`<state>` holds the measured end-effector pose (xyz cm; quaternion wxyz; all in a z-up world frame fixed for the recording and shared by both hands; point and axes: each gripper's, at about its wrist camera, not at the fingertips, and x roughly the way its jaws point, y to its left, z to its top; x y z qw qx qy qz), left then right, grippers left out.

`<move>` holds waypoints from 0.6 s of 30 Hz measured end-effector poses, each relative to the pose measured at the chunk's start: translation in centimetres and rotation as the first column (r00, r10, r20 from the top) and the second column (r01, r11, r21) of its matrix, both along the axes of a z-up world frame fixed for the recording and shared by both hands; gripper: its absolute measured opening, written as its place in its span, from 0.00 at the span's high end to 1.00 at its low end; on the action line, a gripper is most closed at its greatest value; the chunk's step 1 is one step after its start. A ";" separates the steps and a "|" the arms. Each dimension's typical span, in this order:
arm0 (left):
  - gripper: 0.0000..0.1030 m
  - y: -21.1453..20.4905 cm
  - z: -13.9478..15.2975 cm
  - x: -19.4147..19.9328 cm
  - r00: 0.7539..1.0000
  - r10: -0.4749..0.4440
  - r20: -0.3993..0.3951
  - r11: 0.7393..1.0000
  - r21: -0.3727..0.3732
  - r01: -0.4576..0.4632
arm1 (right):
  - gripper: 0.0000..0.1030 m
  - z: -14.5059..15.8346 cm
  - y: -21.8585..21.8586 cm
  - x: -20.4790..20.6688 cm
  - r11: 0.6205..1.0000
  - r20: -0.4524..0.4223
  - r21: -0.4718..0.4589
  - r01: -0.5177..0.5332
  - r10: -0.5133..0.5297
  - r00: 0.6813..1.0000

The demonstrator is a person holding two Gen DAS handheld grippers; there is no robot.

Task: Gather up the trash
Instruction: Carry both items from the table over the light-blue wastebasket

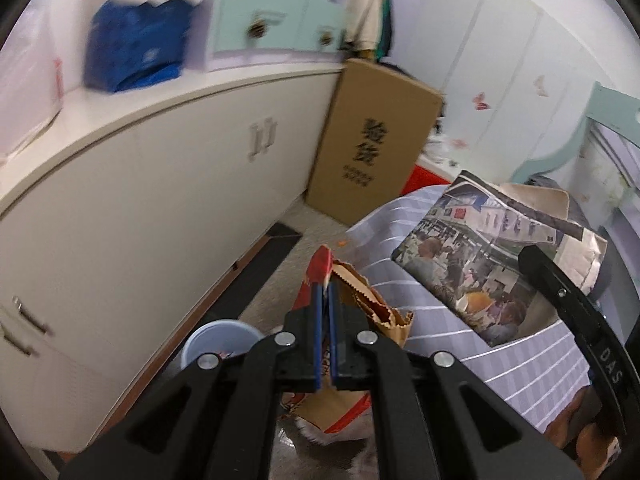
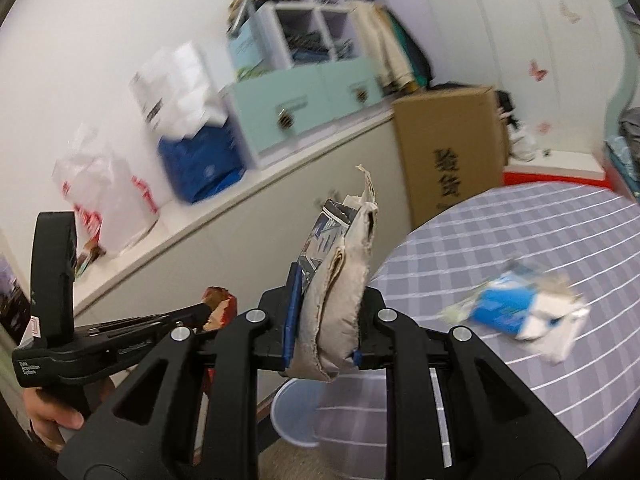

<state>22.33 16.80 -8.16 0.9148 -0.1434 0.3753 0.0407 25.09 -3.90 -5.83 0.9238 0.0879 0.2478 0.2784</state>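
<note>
Brown paper, with a red printed face — that is the crumpled bag (image 1: 352,312) the left tongs (image 1: 326,304) pinch flat between their pads, its torn mouth poking up past the tips and its long axis running roughly along the fingers, tilted downward. The right tongs (image 2: 324,304) are clamped on a folded wad of newspaper (image 2: 340,276), thick enough to keep the fingers a little apart; the wad stands nearly upright, its long axis rising from the tongs and leaning slightly right, frayed end topmost. Both loads hang in the air above the gap between the checked cloth of the desk (image 2: 520,240) and the white cabinets, where a pale plastic bin (image 2: 298,416) waits on the floor just below. So I'd judge two pieces are picked up but not yet dropped — and at least one more, a crushed blue-and-white packet (image 2: 516,308), lies on the desk.
</note>
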 end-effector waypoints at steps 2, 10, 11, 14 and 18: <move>0.98 1.7 -1.5 -0.5 0.999 0.039 -0.025 0.999 0.010 -0.039 | 0.80 -1.0 2.3 -0.2 0.999 -0.017 -0.019 -0.034 0.034 0.999; 0.98 7.6 -7.9 -2.0 0.980 0.149 -0.129 0.989 0.024 -0.147 | 0.80 -6.6 10.8 -0.5 0.982 -0.110 -0.105 -0.157 0.145 0.983; 0.98 8.1 -8.8 -2.1 0.977 0.157 -0.143 0.988 0.022 -0.155 | 0.80 -7.2 11.4 -0.5 0.980 -0.122 -0.113 -0.165 0.151 0.981; 0.97 9.5 -11.1 -1.7 0.968 0.174 -0.183 0.985 0.015 -0.174 | 0.80 -9.6 13.3 -0.4 0.971 -0.162 -0.144 -0.191 0.167 0.973; 0.97 10.4 -14.4 -1.5 0.954 0.185 -0.238 0.982 0.024 -0.185 | 0.80 -12.5 15.0 0.0 0.960 -0.212 -0.182 -0.212 0.172 0.962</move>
